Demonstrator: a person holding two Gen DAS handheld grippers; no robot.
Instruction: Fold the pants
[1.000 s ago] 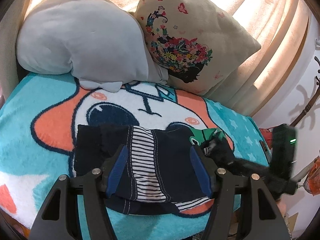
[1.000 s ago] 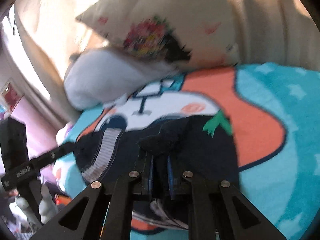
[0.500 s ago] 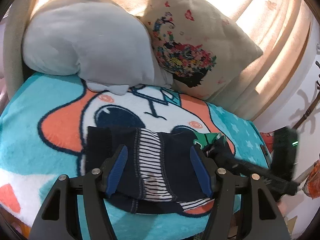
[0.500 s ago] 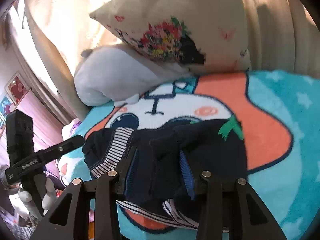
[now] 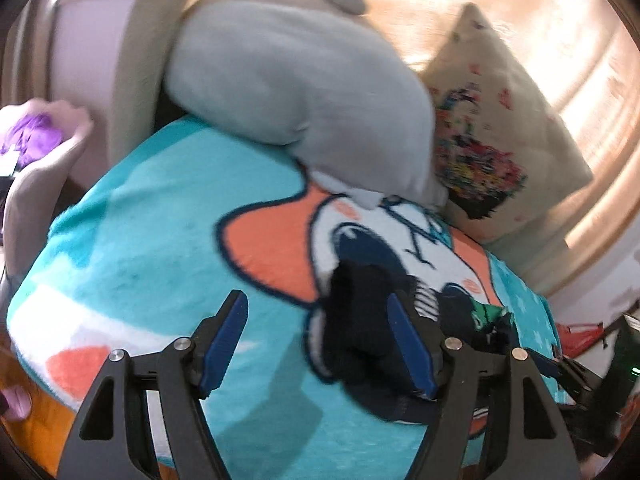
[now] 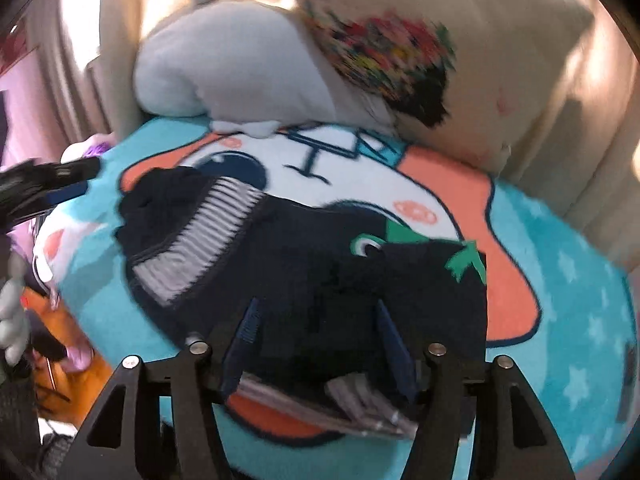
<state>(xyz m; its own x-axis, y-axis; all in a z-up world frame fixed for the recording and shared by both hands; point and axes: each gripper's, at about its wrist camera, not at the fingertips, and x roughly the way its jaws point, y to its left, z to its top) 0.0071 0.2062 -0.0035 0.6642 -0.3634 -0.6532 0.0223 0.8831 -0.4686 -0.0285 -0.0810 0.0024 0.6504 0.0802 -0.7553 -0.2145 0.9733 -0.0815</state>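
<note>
Folded navy pants with striped lining (image 6: 304, 248) lie on a turquoise cartoon-print fleece blanket (image 5: 152, 240) — grey plush pillow (image 5: 296, 80) and floral cushion (image 5: 500, 136) at the far edge, cream curtains behind. Left tool (image 5: 320, 344) and right tool (image 6: 320, 344) are both opening, gripping nothing.

The pants (image 6: 304, 264) are small and navy, folded into a compact bundle lying flat on a teal cartoon-print blanket (image 6: 568, 312). A band of grey-and-white striped lining shows along the left fold, and more stripes peek out at the near edge. A green dinosaur patch sits on the right part. The top layer is slightly rumpled.
</note>
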